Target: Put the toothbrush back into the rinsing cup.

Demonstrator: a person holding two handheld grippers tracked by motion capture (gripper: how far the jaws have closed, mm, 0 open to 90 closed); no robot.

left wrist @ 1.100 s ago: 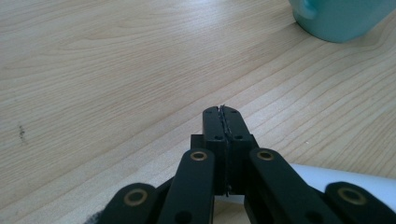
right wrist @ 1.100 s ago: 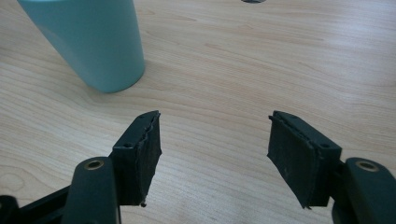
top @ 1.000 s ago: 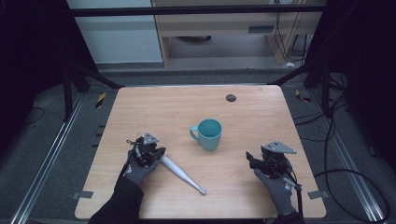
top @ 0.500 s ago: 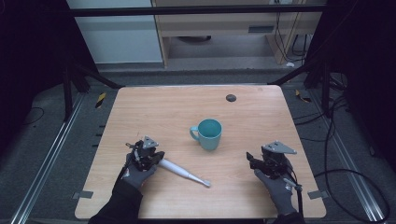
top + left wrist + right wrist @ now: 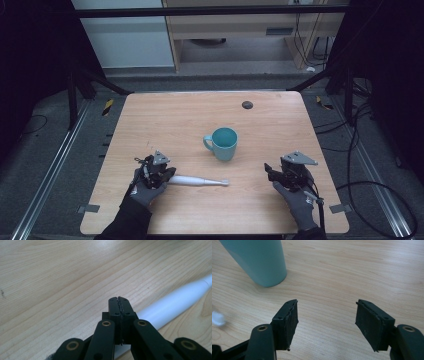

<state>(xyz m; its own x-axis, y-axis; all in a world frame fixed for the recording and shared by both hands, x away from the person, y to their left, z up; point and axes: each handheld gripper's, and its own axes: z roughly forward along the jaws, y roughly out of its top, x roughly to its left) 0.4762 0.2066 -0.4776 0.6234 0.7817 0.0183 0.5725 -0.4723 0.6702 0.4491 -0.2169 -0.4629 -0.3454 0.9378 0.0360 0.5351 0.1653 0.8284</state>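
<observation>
Wooden surface [image 5: 165, 125] observed from above. Teal mug [image 5: 223, 143] upright near centre, handle to the left. White toothbrush [image 5: 200, 181] lying flat in front of the mug, handle end beside the left tongs [image 5: 167, 172]. Left tongs [image 5: 119, 305] pressed together, nothing between them; white handle [image 5: 175, 303] just to their right. Right tongs [image 5: 270, 174] at front right, spread apart [image 5: 327, 315], empty, well clear of the mug [image 5: 259, 260]. Small dark disc [image 5: 247, 104] near far edge.
</observation>
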